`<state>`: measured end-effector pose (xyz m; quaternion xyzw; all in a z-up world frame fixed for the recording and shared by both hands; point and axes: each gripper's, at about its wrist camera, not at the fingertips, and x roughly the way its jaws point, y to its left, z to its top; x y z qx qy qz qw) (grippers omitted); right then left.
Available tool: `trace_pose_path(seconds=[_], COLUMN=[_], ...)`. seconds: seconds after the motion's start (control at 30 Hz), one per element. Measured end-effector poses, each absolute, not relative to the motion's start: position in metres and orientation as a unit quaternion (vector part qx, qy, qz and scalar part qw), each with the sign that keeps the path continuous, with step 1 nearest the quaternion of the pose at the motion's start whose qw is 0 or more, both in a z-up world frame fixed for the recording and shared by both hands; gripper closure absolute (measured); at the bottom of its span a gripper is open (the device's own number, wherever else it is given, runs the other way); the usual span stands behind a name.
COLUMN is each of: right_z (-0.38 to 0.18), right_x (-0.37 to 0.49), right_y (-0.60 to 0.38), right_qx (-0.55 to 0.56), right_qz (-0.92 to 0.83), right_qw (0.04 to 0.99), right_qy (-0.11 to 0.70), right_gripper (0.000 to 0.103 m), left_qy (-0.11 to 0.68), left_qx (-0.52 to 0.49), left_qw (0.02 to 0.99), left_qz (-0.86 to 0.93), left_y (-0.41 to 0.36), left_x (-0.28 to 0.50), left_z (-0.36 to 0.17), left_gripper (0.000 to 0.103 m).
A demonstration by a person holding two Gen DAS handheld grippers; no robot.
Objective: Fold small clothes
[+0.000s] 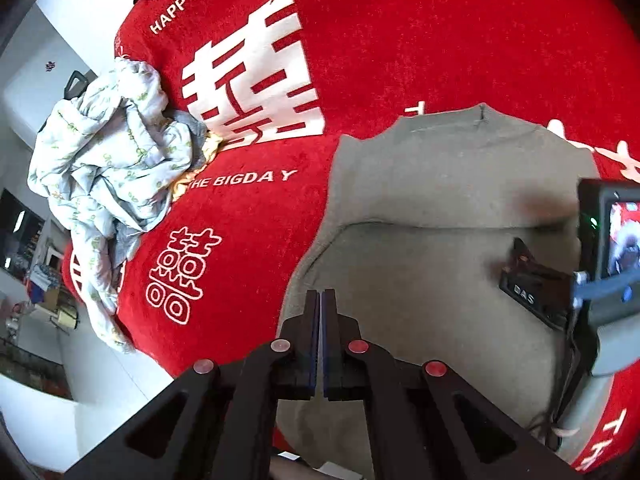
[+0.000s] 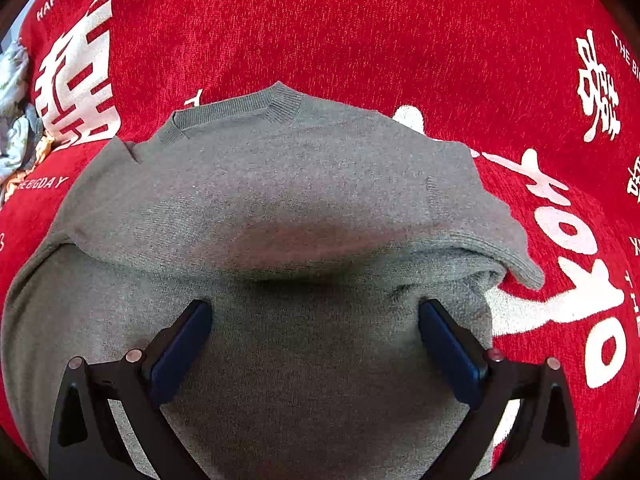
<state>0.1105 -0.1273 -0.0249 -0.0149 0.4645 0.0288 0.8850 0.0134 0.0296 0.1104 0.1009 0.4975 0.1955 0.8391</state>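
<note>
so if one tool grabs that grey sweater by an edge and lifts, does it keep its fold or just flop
Probably flops: the grey sweater is soft knit, and its folded-over layer already sags with a rounded crease. It would likely drape and unfold from a single pinch. It looks unlikely to slide freely, since both it and the red cloth beneath look fuzzy.

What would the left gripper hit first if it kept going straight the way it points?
Most likely the grey sweater: the shut left gripper points down at its edge, red cloth just beside. Depth is unclear.

L gripper (image 1: 321, 294) fingers pressed together – R gripper (image 2: 314, 312) fingers spread wide, angled down.
</note>
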Motion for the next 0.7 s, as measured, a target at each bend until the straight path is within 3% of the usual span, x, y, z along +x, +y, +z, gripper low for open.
trace_pose_path(seconds=[0.17,0.33,0.37,0.4,0.43,0.47,0.57,0.7], right_z=[-0.025,-0.025,-0.025,-0.025,-0.025,-0.025,-0.025,-0.025], right_x=[0.11,0.111,0.111,0.111,0.111,0.111,0.11,0.11], right_y=[-0.127,-0.127,-0.127,-0.127,-0.127,-0.127,-0.126,-0.126], right_qx=[-0.015,-0.015,-0.015,-0.015,-0.015,-0.015,-0.015,-0.015], right_qz=[0.029,0.029,0.028,0.028,0.028,0.028,0.028,0.028], right_qw=[0.885,0.885,0.885,0.885,0.885,0.885,0.885,0.885], right_qy=[0.464,0.464,0.464,0.464,0.464,0.464,0.464,0.464], right_gripper=[0.0,0.0,0.0,0.0,0.0,0.0,0.0,0.0], left_qy=[0.462,0.428,0.42,0.425,0.432,0.432,0.384,0.413], left_qx=[-0.044,0.046,0.063,0.109,0.142,0.177,0.285,0.255], left_qw=[0.879,0.887,0.889,0.879,0.866,0.854,0.825,0.831], left_qz=[0.111,0.167,0.169,0.185,0.208,0.23,0.301,0.272], left_y=[0.046,0.039,0.035,0.028,0.023,0.018,0.001,0.013], left_x=[0.014,0.014,0.013,0.017,0.021,0.023,0.029,0.041], left_z=[0.111,0.126,0.129,0.128,0.125,0.122,0.115,0.108], left_gripper=[0.103,0.102,0.095,0.076,0.007,0.0,0.0,0.0])
